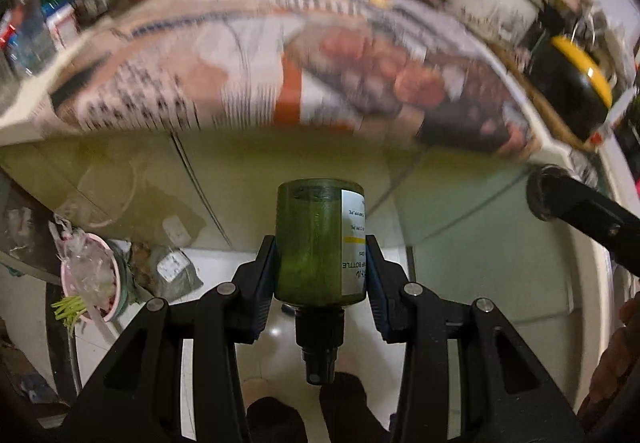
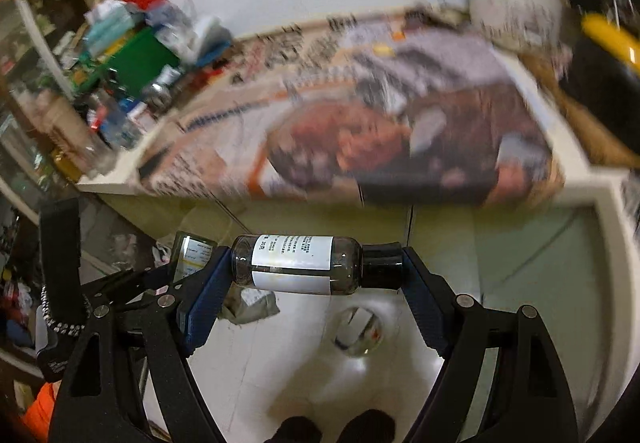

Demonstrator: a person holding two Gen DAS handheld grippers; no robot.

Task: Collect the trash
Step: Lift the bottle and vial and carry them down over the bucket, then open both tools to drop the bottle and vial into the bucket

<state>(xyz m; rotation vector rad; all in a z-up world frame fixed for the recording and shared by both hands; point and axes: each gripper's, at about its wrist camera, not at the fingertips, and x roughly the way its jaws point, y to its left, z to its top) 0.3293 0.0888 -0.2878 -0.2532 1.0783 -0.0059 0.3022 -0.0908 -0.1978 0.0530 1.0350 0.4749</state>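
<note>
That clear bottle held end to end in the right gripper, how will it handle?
The clear bottle looks nearly empty, so probably light. Pinched only base to cap by the right gripper, it may pivot or slip. It is round and smooth, so it would likely roll if set down sideways.

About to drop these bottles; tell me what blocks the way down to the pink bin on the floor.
Nothing visible blocks it. The green bottle hangs over bare floor, with the bin lower left, already heaped with trash. The clear bottle is also over bare floor.

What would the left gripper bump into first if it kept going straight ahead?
Probably the pale cabinet front below the newspaper-covered counter, straight past the green bottle the left gripper holds. Depth is hard to judge.
</note>
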